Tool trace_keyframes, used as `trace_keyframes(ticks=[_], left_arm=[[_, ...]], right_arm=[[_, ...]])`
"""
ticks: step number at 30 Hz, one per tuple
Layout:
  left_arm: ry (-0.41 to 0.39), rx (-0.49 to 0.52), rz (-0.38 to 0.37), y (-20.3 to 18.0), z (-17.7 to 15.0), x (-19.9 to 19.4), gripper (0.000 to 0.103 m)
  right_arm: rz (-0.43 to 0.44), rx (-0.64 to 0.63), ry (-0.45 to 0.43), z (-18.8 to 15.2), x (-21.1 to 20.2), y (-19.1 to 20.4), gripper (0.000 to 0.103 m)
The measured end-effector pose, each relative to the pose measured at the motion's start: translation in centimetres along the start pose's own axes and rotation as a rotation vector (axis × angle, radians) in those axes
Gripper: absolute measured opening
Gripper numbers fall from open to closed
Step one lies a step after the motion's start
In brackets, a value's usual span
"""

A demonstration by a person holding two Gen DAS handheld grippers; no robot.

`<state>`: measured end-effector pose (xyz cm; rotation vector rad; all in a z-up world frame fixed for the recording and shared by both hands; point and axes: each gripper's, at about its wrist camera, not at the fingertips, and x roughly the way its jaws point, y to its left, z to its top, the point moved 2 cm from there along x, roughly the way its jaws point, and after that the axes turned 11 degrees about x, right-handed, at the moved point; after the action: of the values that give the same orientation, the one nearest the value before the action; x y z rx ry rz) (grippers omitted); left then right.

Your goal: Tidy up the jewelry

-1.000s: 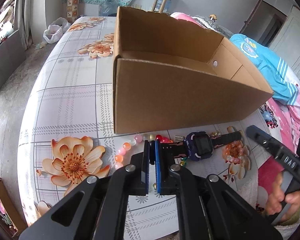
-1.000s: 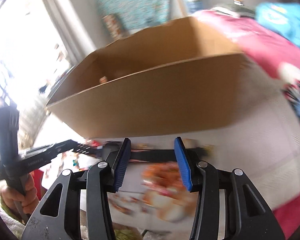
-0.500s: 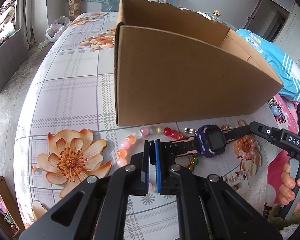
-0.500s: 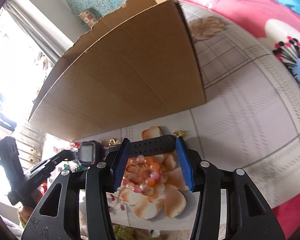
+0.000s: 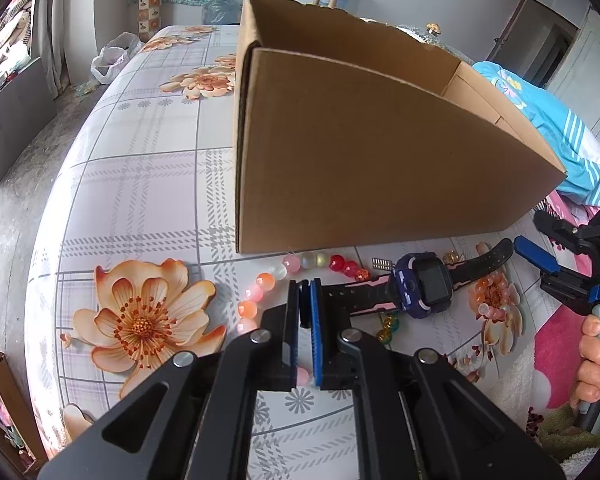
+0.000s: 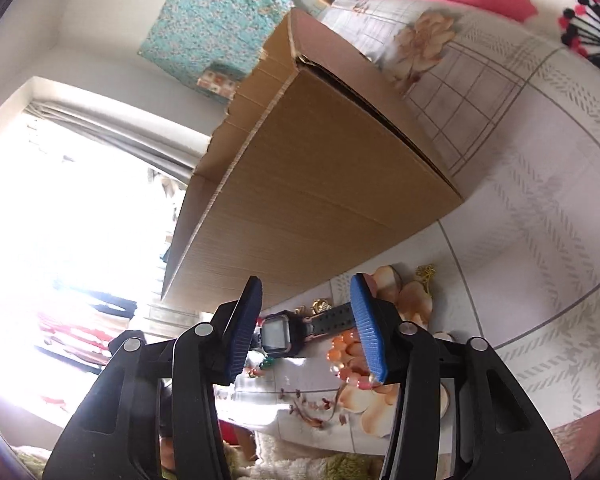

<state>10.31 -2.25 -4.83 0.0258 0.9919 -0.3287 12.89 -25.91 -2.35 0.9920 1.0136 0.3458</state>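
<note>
Two grippers work on one purple toy watch with a black strap (image 5: 422,286); left gripper (image 5: 305,314) pinches its strap end tight; right gripper (image 6: 306,322) is closing, strap between, not yet touching; next, probably lift it into the brown cardboard box (image 5: 372,152) just behind.

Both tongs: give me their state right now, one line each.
Left tongs: shut, nothing visibly held.
Right tongs: open but closing, holding nothing; the watch lies beyond.

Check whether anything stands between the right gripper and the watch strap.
Nothing visible does. The right gripper, its jaws closing with nothing gripped yet, looks straight at the watch lying on the sheet, and the strap's near end lies bare just ahead of the pads. The cardboard box stands behind the watch, not in the way.
</note>
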Motion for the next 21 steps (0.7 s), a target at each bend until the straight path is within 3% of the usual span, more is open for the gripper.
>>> trace_keyframes(ticks=[5,7,9,14,16,21], left_arm=[[-0.004,-0.002,-0.002,0.1,0.0,0.0,0.005],[-0.004,0.001,-0.001,0.1,-0.1,0.1,0.005],[-0.005,0.004,-0.001,0.1,-0.1,0.1,0.005],[-0.012,0.009,0.006,0.1,-0.2,0.1,0.005],[-0.014,0.014,0.012,0.0,-0.2,0.1,0.005],[-0.023,0.017,0.02,-0.2,-0.3,0.0,0.005]], right_arm=[[-0.119,-0.094,-0.057,-0.4,-0.5,0.8,0.03],[-0.171,-0.142,-0.079,-1.1,0.4,1.6,0.018],[-0.264,-0.221,-0.115,-1.5,0.5,2.3,0.012],[-0.427,-0.368,-0.188,-2.6,0.8,3.3,0.005],[-0.453,-0.392,-0.201,-2.8,0.9,3.5,0.005],[-0.419,-0.381,-0.211,-3.3,1.9,3.0,0.0]])
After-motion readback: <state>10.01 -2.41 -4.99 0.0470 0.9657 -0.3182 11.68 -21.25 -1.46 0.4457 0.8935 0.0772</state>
